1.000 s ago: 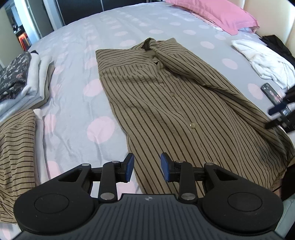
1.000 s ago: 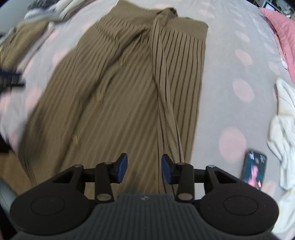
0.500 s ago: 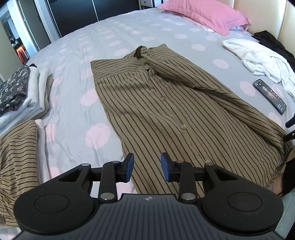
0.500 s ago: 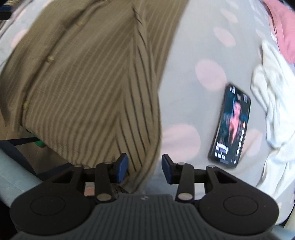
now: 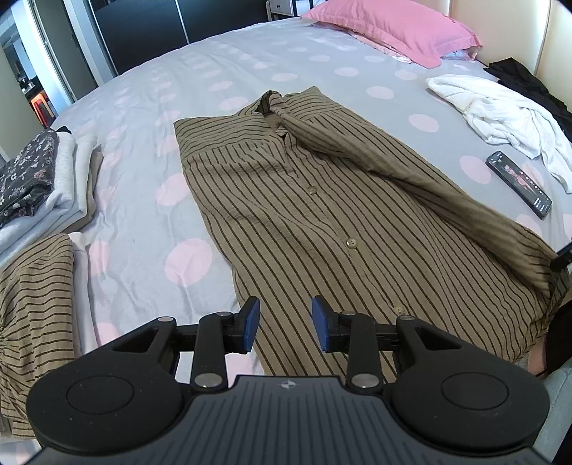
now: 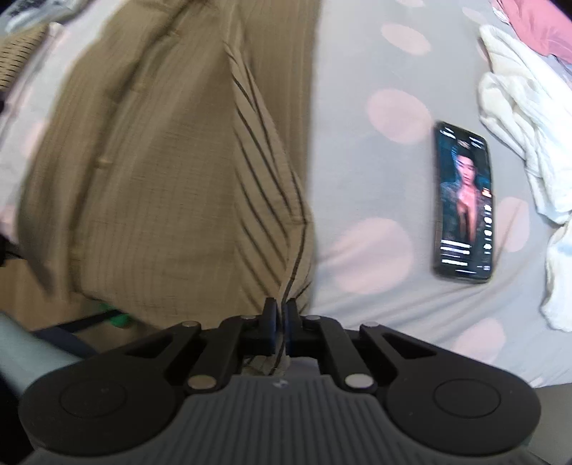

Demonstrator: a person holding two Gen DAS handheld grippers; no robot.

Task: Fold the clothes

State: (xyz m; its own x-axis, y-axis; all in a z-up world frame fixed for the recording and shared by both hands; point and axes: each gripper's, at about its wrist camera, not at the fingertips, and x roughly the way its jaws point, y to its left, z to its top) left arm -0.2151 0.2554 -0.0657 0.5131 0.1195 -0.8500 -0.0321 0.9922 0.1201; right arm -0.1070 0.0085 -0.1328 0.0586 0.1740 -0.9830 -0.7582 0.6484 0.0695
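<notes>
Shirt fold just starting: right tool pinches the sleeve end, left tool spread and empty.

We see one striped shirt (image 5: 307,214) flat on the bed (image 5: 221,71), buttons up, one sleeve laid across it. Right tool (image 6: 281,322) is pressed together on the cuff; left tool (image 5: 284,322) hovers over the hem. Body folds are left, we judge. Beside the shirt: one folded stack (image 5: 46,179), one phone (image 5: 518,184), one white garment (image 5: 500,114), one pillow (image 5: 389,28).

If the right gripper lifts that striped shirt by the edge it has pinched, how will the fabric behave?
Probably floppy: the striped shirt already bunches into pleats at the right gripper. It looks thin and light, so one pinch should carry it. The rest would likely drag across the bedsheet and sag.
</notes>
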